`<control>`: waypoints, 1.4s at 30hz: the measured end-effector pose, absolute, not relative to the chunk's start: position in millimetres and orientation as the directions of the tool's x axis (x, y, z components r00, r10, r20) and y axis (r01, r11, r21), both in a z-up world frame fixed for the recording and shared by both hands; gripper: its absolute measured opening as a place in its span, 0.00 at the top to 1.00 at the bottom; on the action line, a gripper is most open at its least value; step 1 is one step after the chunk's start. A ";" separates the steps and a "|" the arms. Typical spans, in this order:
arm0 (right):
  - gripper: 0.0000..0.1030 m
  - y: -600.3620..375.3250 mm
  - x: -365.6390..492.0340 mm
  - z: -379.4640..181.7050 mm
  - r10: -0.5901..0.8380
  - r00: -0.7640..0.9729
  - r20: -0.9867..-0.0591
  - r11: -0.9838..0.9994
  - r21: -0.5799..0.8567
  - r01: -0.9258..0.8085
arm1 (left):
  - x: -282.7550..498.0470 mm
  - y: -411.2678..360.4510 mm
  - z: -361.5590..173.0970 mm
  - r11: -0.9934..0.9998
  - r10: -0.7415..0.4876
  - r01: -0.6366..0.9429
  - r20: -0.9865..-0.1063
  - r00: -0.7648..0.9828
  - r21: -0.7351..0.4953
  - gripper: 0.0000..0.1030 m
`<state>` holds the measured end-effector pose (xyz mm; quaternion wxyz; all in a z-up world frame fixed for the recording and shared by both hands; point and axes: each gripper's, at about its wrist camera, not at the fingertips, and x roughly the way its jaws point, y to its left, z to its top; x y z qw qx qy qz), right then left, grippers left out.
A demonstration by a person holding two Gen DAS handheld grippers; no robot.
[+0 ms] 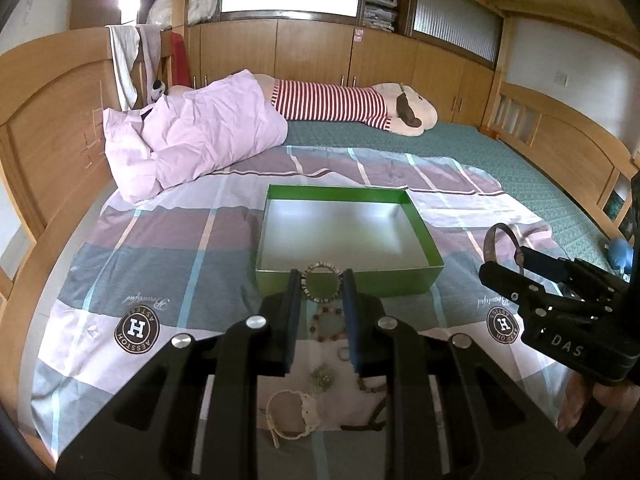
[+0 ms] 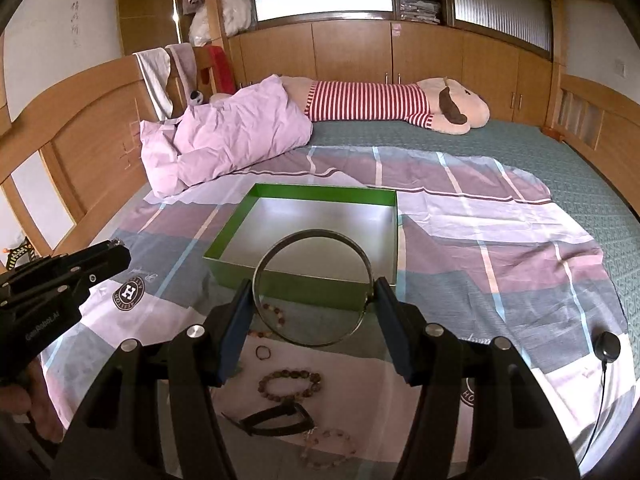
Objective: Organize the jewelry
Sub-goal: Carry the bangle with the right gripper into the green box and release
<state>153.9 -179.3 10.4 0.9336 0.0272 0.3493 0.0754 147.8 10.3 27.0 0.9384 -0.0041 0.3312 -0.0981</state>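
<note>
Two grippers, each clamped on a bracelet, held just short of a green box on a bed.

On the left, the left gripper [image 1: 322, 286] has its fingers closed on a small studded silver bracelet [image 1: 322, 280], held upright in front of the near wall of the green box [image 1: 352, 276]. At 6 o'clock from it, more jewelry lies on the checked sheet [image 1: 160, 240]: a bead bracelet [image 1: 326, 324], a small ring [image 1: 343, 354] and a cream woven bracelet [image 1: 290, 414]. To the right, the right gripper [image 2: 314, 292] pinches a large thin metal bangle [image 2: 314, 286] across its width, upright, before the box's near wall [image 2: 304, 286]. Beneath it lie a brown bead bracelet [image 2: 290, 386], a dark strap [image 2: 276, 422] and a pale bead bracelet [image 2: 328, 450]. At 12 o'clock beyond the box lie a pink pillow [image 2: 228, 140] and a striped plush toy [image 2: 384, 104].
</note>
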 end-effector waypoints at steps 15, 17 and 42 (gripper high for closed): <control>0.42 -183.5 173.1 -2.6 0.160 0.731 -0.663 0.987 0.118 -0.109 | 169.7 5.8 11.5 0.981 -0.183 0.178 -0.645 0.742 -0.074 0.80; 0.42 -185.5 181.7 -5.6 0.161 0.731 -0.663 0.987 0.126 -0.102 | 178.3 3.3 8.5 0.981 -0.184 0.177 -0.647 0.740 -0.076 0.80; 0.36 -178.4 320.3 -97.1 0.110 0.643 -0.758 0.994 0.099 -0.054 | 326.9 -16.8 -84.8 0.992 -0.104 0.127 -0.705 0.701 -0.021 0.25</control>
